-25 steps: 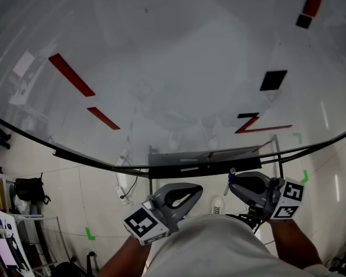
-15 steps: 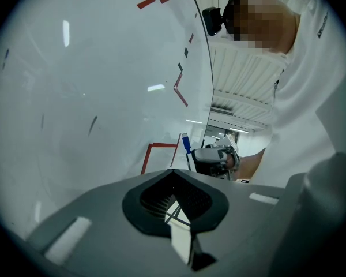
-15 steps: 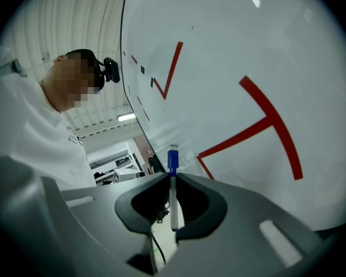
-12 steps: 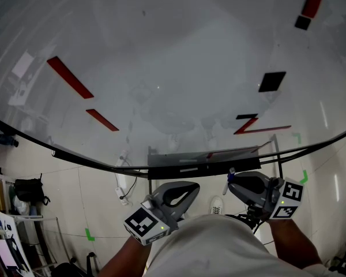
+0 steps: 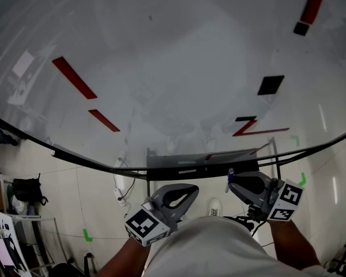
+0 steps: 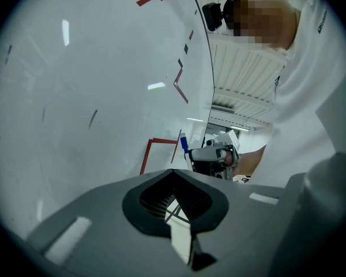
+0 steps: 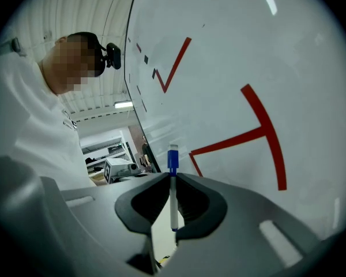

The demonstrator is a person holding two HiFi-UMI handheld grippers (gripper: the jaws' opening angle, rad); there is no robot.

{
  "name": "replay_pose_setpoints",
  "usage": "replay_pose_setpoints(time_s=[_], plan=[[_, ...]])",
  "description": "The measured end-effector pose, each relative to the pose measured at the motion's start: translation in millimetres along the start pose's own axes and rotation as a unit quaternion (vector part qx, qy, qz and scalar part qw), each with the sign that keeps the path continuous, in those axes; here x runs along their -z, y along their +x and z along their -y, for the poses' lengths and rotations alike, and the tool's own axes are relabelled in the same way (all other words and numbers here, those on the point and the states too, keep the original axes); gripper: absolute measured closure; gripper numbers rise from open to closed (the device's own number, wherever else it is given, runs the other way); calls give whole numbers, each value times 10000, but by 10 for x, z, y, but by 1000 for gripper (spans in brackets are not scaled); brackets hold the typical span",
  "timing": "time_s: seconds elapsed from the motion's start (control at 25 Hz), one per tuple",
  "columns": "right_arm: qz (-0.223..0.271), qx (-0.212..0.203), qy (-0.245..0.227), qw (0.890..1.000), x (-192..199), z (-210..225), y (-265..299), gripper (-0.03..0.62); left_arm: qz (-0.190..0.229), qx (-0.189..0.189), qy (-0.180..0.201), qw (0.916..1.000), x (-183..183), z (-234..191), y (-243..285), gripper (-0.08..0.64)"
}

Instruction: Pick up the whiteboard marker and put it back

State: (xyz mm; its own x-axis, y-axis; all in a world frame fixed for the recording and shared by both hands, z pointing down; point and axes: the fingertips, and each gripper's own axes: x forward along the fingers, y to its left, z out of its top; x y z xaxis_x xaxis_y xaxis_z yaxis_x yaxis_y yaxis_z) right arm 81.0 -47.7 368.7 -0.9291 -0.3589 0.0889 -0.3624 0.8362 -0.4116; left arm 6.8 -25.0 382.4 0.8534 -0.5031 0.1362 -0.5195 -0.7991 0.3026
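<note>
- The right tool (image 7: pixel 173 179) is pinched shut on the whiteboard marker (image 7: pixel 172 195). In the right gripper view its two dark pads press on the white barrel from either side.
- The marker stands upright in that grip. It is a slim white barrel with a blue cap (image 7: pixel 173 157) rising clear above the jaw tips, and its lower end sits down in the hollow between the pads.
- The left tool (image 6: pixel 174 172) has its jaws pressed together with nothing between them, and only a thin seam shows where they meet.
- In the head view both tools sit low in the picture, just above the person's white shirt (image 5: pixel 213 248). The left tool (image 5: pixel 187 193) and right tool (image 5: pixel 233 182) are apart, and here the marker (image 5: pixel 230 173) shows only as a small light stub at the right tool's tip.
- The left gripper view alone shows the marker from the side, held in the right tool (image 6: pixel 191 153) with its blue cap (image 6: pixel 183 142) toward the whiteboard (image 6: pixel 92 68).
- Beyond the tools, a dark ledge (image 5: pixel 202 169) runs along the whiteboard's (image 5: pixel 173 62) lower edge.
- The board carries red strokes (image 5: pixel 75 77) and black squares (image 5: pixel 271 85). The right gripper view shows a red T-shaped mark (image 7: pixel 259 133) close behind the cap.
</note>
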Motion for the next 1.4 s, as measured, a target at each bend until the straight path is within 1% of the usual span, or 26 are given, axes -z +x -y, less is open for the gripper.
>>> replay_pose_setpoints(time_s=[0.16,0.24,0.28,0.36,0.44,0.52,0.56,0.68,0.76,0.8,0.88,1.0,1.12,1.16,1.32,1.4], plan=[[30,-37,4,10000,-19,-5,3,558,19,11,36,10000,2,0,3,543],[-51,8,-119,9999,2,-3,13,557,-14,20,19,10000,-13,7,2,543],[-146,64,-269,9995,23,3,21,557,-15,16,25,10000,-12,4,-2,543],[-468,242,-734,9959,96,32,40,557,-10,7,23,10000,-7,-2,-7,543],[-902,439,-1275,9867,198,73,62,558,-18,2,-25,10000,-3,2,-6,543],[-1188,510,-1638,9780,262,82,87,558,-40,-7,-28,10000,10,-3,-11,543],[-1235,506,-1714,9761,272,78,98,558,-54,-16,-9,10000,18,-9,-15,543],[-1214,505,-1754,9757,271,84,108,558,-23,-47,-3,10000,22,-24,-23,543],[-1300,490,-1806,9737,281,79,118,558,-23,-57,-23,10000,22,-30,-26,543],[-1399,489,-1876,9710,296,76,125,557,-50,-57,-40,10000,23,-29,-27,543],[-1699,544,-2113,9610,354,91,127,558,-74,-57,-55,9999,34,-28,-26,543],[-2139,729,-2503,9414,493,167,111,557,-84,-47,-43,9999,58,-26,-24,543],[-2533,824,-2822,9216,586,207,118,558,-122,-57,4,9999,72,-35,-32,543],[-2597,828,-2861,9186,603,212,125,557,-116,-56,-21,9999,80,-36,-34,543],[-2630,797,-2868,9177,641,215,154,558,-25,-52,-141,9999,28,-43,-26,543],[-2707,819,-2895,9145,698,248,133,557,-16,-60,-146,9999,25,-49,-25,543]])
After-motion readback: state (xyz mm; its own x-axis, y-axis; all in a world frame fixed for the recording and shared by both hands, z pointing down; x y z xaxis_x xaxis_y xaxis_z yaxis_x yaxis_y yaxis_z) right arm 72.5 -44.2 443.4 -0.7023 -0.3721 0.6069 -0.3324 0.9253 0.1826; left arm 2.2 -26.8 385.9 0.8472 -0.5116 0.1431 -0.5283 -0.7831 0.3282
